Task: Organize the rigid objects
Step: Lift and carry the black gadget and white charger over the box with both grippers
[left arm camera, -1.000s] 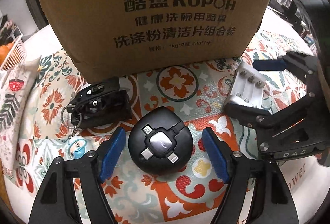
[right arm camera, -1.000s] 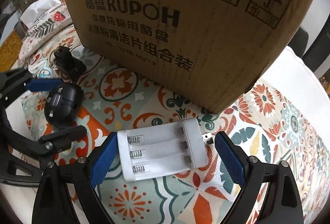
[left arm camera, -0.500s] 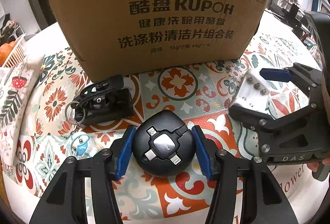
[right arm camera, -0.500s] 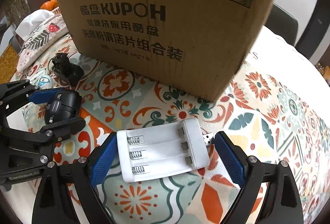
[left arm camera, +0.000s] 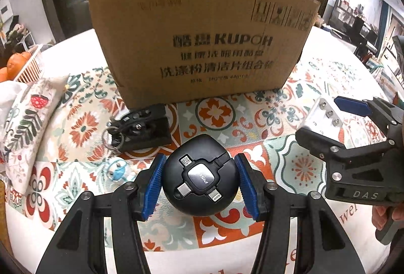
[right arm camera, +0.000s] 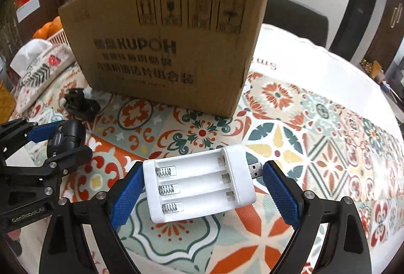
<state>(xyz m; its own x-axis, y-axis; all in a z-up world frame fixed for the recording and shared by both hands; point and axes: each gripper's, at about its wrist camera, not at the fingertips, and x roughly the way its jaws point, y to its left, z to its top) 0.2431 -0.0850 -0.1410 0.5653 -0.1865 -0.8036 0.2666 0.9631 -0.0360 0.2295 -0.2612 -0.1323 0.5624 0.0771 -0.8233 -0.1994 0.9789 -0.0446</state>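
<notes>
My left gripper [left arm camera: 200, 184] is shut on a round black multi-plug cable adapter [left arm camera: 200, 178] and holds it above the patterned tablecloth; it also shows in the right wrist view [right arm camera: 66, 139]. My right gripper [right arm camera: 202, 190] grips a white three-slot battery charger [right arm camera: 199, 185] end to end, one blue pad on its left end, the other at its USB plug; it looks lifted off the cloth. The charger also shows in the left wrist view [left arm camera: 322, 118]. A large cardboard box [left arm camera: 202, 46] stands upright behind both; its top is out of sight.
A black clip mount with a key ring [left arm camera: 141, 128] lies in front of the box at the left. A small blue-and-white figure [left arm camera: 118, 170] lies near it. A leaf-patterned cushion [left arm camera: 22, 122] and a white basket of oranges [left arm camera: 22, 67] sit at the far left.
My left gripper closed on the black adapter and lifted it. Both grippers have risen and pulled back from the box, so its upper edge now shows. The right gripper closed in on the charger.
</notes>
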